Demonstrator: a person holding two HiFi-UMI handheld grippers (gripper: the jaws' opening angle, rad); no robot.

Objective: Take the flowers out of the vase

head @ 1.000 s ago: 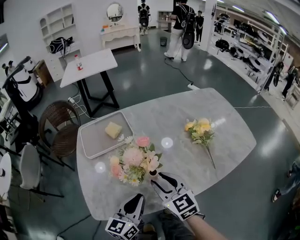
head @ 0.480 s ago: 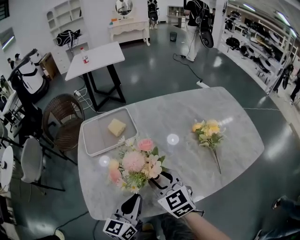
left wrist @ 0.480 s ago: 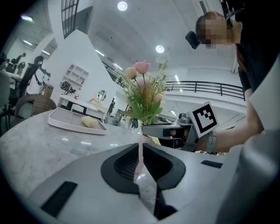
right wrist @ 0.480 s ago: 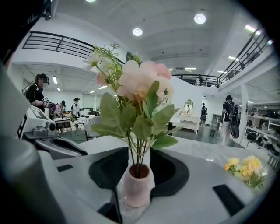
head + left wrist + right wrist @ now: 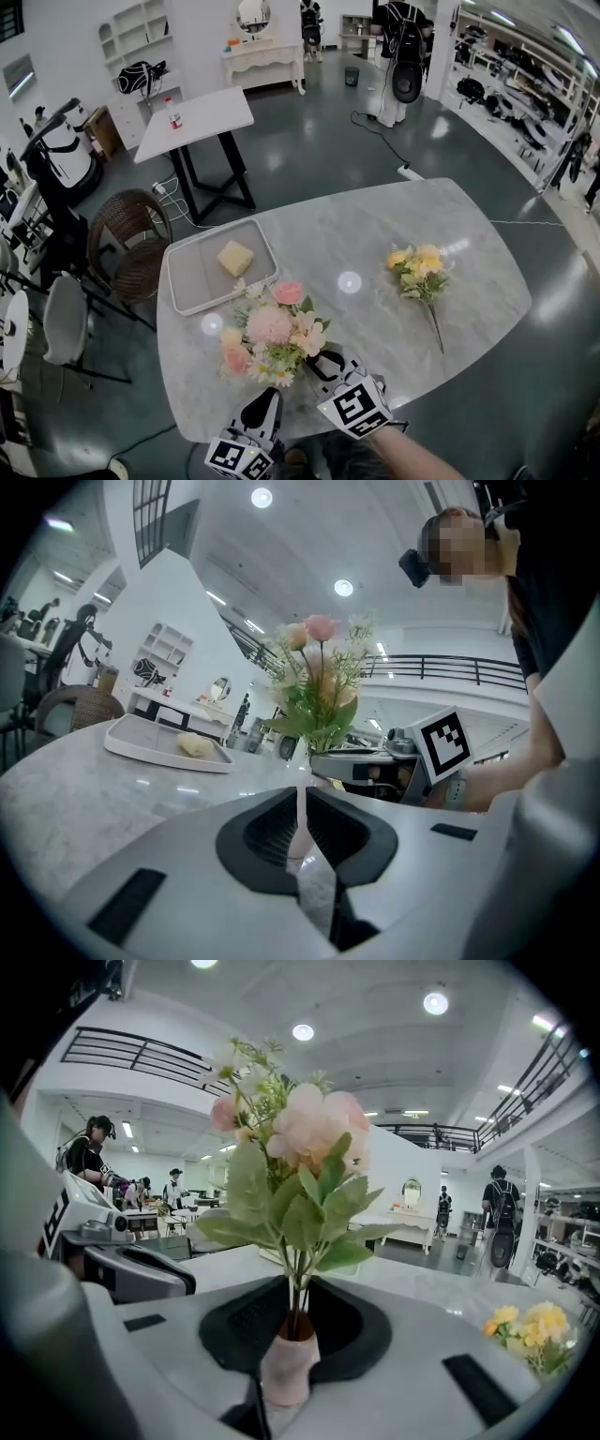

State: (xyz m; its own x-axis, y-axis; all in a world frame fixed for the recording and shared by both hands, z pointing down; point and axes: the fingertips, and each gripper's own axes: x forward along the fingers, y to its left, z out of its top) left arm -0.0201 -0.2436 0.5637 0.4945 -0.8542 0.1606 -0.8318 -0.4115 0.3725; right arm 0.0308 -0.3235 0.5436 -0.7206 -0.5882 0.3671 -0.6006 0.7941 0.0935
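A bunch of pink and cream flowers [image 5: 272, 333] stands in a small pink vase [image 5: 286, 1372] near the table's front edge. My right gripper [image 5: 319, 361] reaches in from the right. Its jaws are closing and the pads [image 5: 352, 1330] press on the vase's neck, with the stems and leaves [image 5: 300, 1138] rising straight above. My left gripper [image 5: 270, 398] sits just in front of the bunch, jaws together and holding nothing. In the left gripper view the flowers [image 5: 319, 682] show beyond the jaws. A yellow bunch [image 5: 419, 267] lies flat on the table's right side.
A grey tray [image 5: 187, 281] with a yellow block [image 5: 235, 257] lies at the table's [image 5: 375, 234] back left. A wicker chair [image 5: 131, 248] stands left of the table, a smaller table [image 5: 202, 112] behind. People stand far back in the room.
My right gripper has slid left to the base of the pink bunch, and its jaws have narrowed round the vase. The left gripper has hardly moved.
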